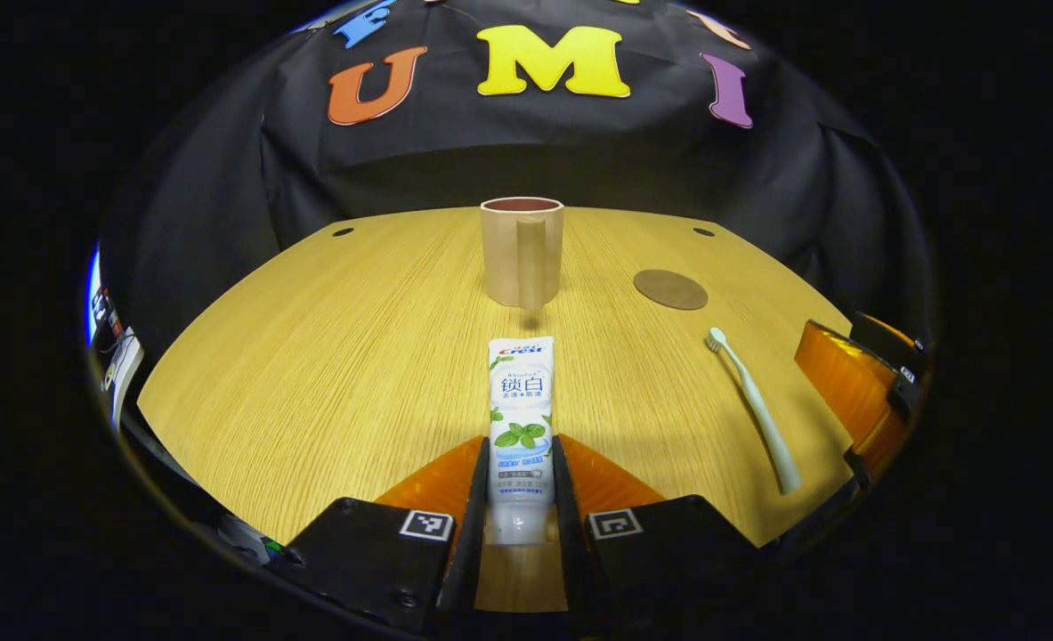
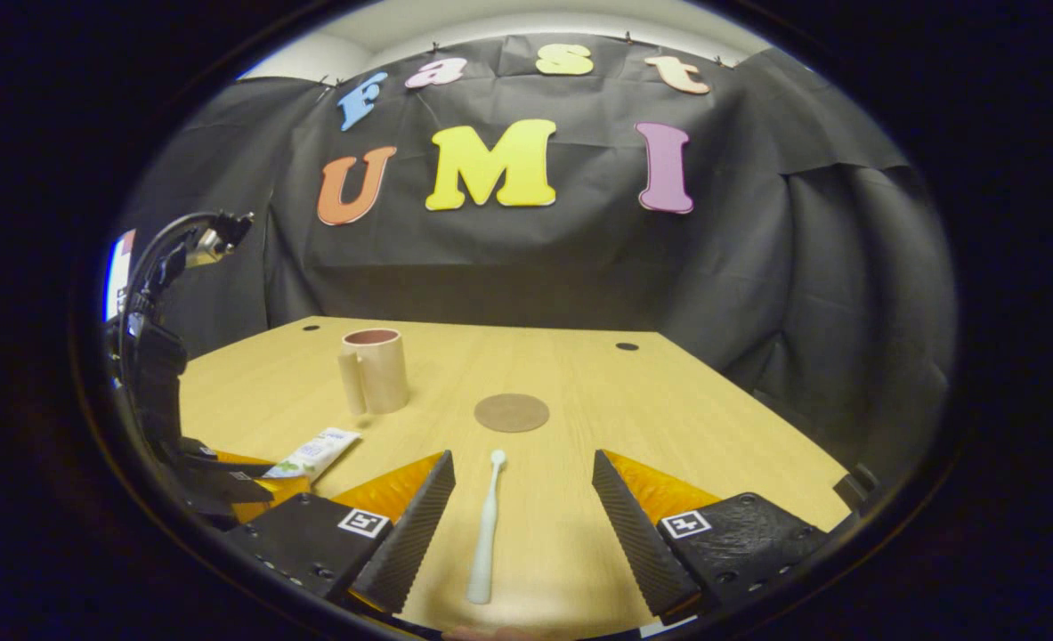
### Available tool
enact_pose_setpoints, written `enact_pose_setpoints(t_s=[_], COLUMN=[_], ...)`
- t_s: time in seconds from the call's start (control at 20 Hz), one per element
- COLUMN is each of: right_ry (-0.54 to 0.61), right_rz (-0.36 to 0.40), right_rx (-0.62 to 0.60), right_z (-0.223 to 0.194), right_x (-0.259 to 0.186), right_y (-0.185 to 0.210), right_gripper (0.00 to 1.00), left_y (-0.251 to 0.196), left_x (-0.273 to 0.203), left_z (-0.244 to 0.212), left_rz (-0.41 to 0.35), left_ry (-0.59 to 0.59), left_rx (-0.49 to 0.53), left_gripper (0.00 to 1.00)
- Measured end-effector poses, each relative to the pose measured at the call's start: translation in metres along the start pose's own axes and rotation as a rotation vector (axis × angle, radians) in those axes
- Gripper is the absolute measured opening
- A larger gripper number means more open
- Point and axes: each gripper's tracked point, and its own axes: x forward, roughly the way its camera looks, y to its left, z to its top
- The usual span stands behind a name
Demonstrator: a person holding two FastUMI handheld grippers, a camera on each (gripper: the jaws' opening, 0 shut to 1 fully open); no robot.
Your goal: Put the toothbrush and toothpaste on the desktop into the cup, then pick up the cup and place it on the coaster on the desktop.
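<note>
The left gripper (image 1: 521, 499) clamps the toothpaste tube (image 1: 520, 418) lying before the mug (image 1: 522, 249), so lifting it into that mug seems next, while the right gripper (image 2: 522, 516) straddles the toothbrush (image 2: 487, 530), jaws wide.

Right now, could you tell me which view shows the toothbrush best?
The right gripper view: the toothbrush lies whole and centred between the open fingers of the right gripper. The left gripper view shows it smaller, off to the side.

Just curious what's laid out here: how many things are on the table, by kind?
Toothpaste tube: 1, between the left tongs
Toothbrush: 1, lying between the open right tongs
Cup: 1
Coaster: 1
Total: 4
</note>
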Motion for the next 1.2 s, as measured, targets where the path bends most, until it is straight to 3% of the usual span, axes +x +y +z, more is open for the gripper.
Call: enact_pose_setpoints(t_s=[0.05, 0.2, 0.25, 0.3, 0.4, 0.6, 1.0, 1.05, 1.15, 1.2], right_ry=[0.021, 0.100, 0.129, 0.156, 0.206, 0.282, 0.391, 0.401, 0.414, 0.431], right_rz=[-0.005, 0.000, 0.003, 0.005, 0.005, -0.007, -0.002, 0.011, 0.033, 0.048], right_rx=[-0.001, 0.020, 0.029, 0.033, 0.030, 0.026, 0.054, 0.058, 0.036, 0.050], right_z=[-0.006, -0.025, -0.031, -0.036, -0.046, -0.053, -0.053, -0.053, -0.052, -0.059], right_x=[0.004, 0.016, 0.020, 0.023, 0.031, 0.050, 0.065, 0.064, 0.065, 0.070], right_y=[0.000, 0.005, 0.007, 0.010, 0.015, 0.023, 0.026, 0.029, 0.032, 0.036], right_gripper=[0.95, 0.95, 0.95, 0.96, 0.96, 0.95, 0.89, 0.86, 0.51, 0.41], left_y=[0.000, 0.007, 0.009, 0.007, 0.009, 0.007, 0.015, 0.017, 0.020, 0.021], left_x=[-0.001, -0.005, -0.008, -0.012, -0.018, -0.034, -0.035, -0.034, -0.033, -0.033], left_z=[0.002, 0.013, 0.020, 0.026, 0.040, 0.060, 0.062, 0.062, 0.060, 0.060], left_rz=[-0.010, 0.000, 0.006, 0.006, 0.011, 0.010, -0.011, -0.010, -0.008, -0.008], left_ry=[-0.017, -0.064, -0.101, -0.144, -0.219, -0.336, -0.339, -0.331, -0.324, -0.320], left_rx=[-0.003, -0.001, 0.000, 0.007, 0.029, 0.072, 0.023, 0.015, 0.006, 0.004], left_gripper=[0.41, 0.46, 0.41, 0.46, 0.41, 0.41, 0.41, 0.41, 0.41, 0.41])
